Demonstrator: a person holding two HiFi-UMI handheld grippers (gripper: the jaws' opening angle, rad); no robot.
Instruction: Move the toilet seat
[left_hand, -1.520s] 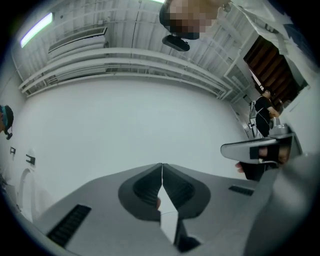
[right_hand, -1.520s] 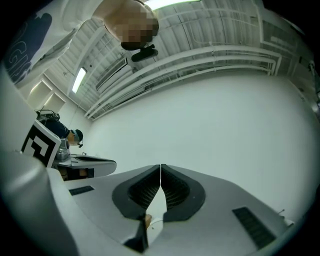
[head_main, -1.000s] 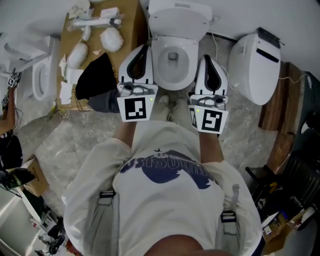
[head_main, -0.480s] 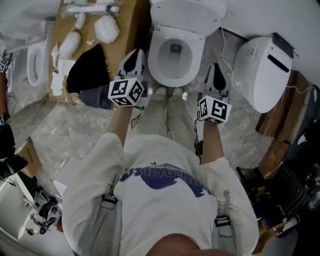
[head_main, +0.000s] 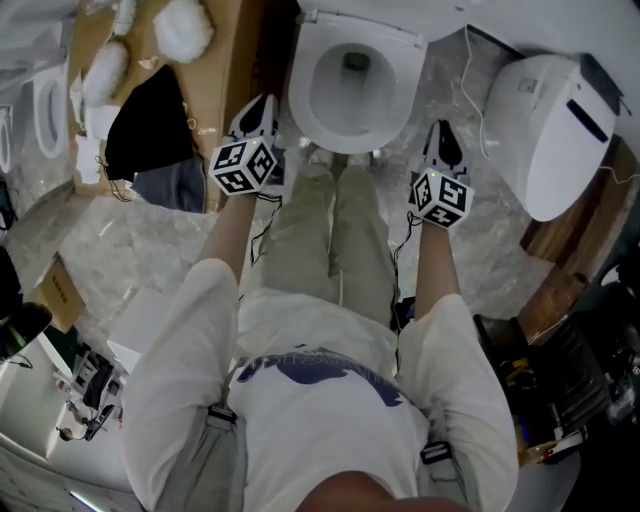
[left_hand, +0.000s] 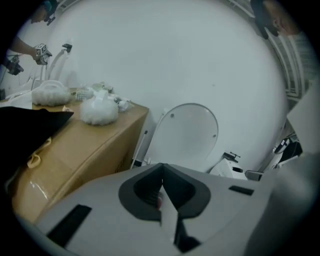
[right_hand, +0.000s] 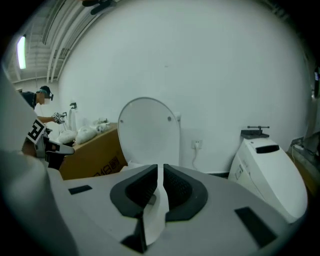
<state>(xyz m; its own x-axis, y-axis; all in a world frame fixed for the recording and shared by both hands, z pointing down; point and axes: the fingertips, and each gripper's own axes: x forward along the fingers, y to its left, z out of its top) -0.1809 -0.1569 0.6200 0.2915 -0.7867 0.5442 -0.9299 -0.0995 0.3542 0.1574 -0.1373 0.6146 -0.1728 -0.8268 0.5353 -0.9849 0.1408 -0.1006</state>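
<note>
The toilet seat (left_hand: 187, 134) stands raised in the left gripper view, leaning back against the white wall (left_hand: 175, 55), with two small bumpers showing on its face. It is beyond the left gripper (left_hand: 161, 171) and apart from it. That gripper's jaws are pressed together with nothing between them. To the left, a cardboard box (left_hand: 80, 145) carries white wrapped bundles (left_hand: 99, 110), and a black cloth (left_hand: 30, 125) lies across its near end. In the right gripper view the toilet seat (right_hand: 149, 131) rises almost straight ahead of the right gripper (right_hand: 160, 172), again without contact. These jaws stand a narrow slit apart, have just been opening, and hold nothing. Right of the seat a wall socket (right_hand: 196, 144) sits low on the wall, and a second white toilet (right_hand: 272, 172) with its lid closed stands nearby. The cardboard box (right_hand: 92, 150) is at the left. The head view looks down along the person's body to the open toilet bowl (head_main: 400, 100) at the top, with the person's legs (head_main: 340, 230) in light trousers pointing towards its front. The left gripper (head_main: 260, 112) is between the cardboard box (head_main: 235, 60) and the bowl. The right gripper (head_main: 441, 140) is on the bowl's other side, between it and the second white toilet (head_main: 555, 120). Neither gripper touches the toilet. The floor (head_main: 150, 250) is marbled grey.
</note>
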